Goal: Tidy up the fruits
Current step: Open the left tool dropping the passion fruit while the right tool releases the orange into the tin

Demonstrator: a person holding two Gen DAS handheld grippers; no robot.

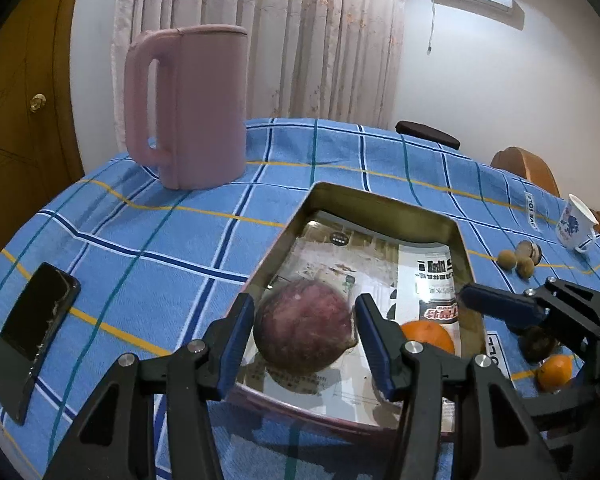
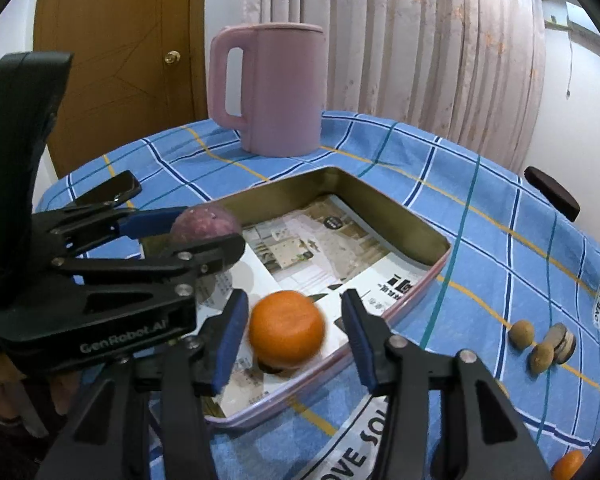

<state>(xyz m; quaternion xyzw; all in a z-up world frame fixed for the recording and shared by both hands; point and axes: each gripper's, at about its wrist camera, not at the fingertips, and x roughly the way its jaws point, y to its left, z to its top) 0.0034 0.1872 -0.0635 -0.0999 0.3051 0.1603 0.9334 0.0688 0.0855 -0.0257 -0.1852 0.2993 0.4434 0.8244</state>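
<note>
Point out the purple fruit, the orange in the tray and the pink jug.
purple fruit (image 1: 306, 326): left wrist view, middle of its rounded front.
orange in the tray (image 2: 286, 328): right wrist view, centre of its blurred peel.
pink jug (image 2: 282, 88): right wrist view, middle of its body, right of the handle.

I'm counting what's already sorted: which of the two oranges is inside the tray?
The orange between the right gripper fingers, on the tray's paper lining. The other orange lies outside, on the tablecloth.
</note>
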